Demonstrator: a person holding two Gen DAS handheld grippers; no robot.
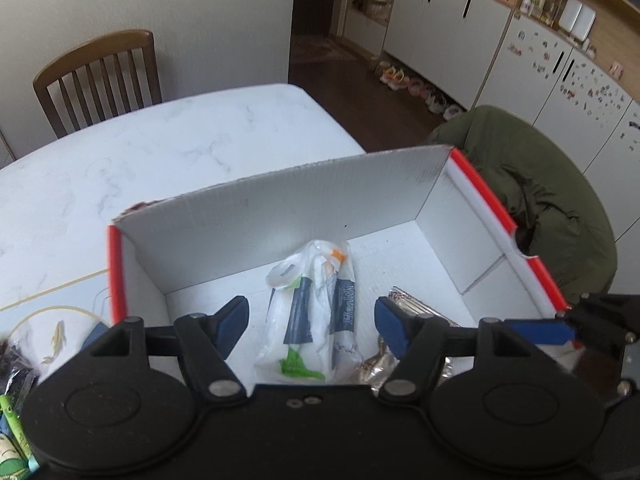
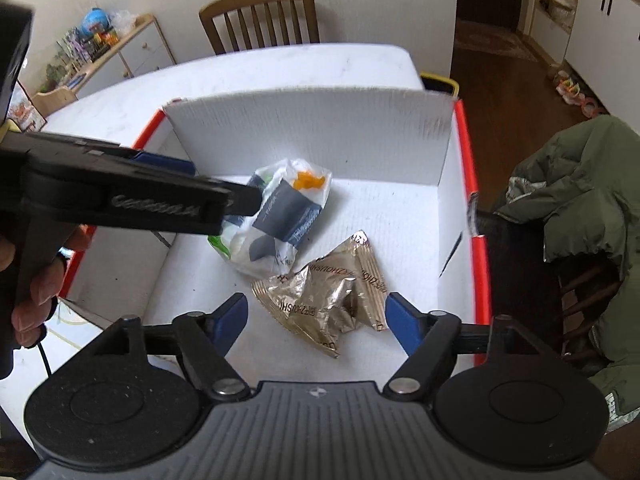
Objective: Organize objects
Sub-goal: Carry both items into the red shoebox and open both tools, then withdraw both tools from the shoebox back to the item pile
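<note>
A white cardboard box with red edges stands on the marble table. Inside lie a white plastic bag with dark labels and a crumpled gold foil packet beside it. My left gripper hovers open above the white bag, nothing between its blue pads. My right gripper is open over the gold packet, not touching it. The left gripper, held by a hand, also shows at the left of the right wrist view. The right gripper's tip pokes in at the box's right wall.
More packets lie on a mat left of the box. A wooden chair stands at the table's far side. A green jacket hangs over a chair at the right. White cabinets line the far wall.
</note>
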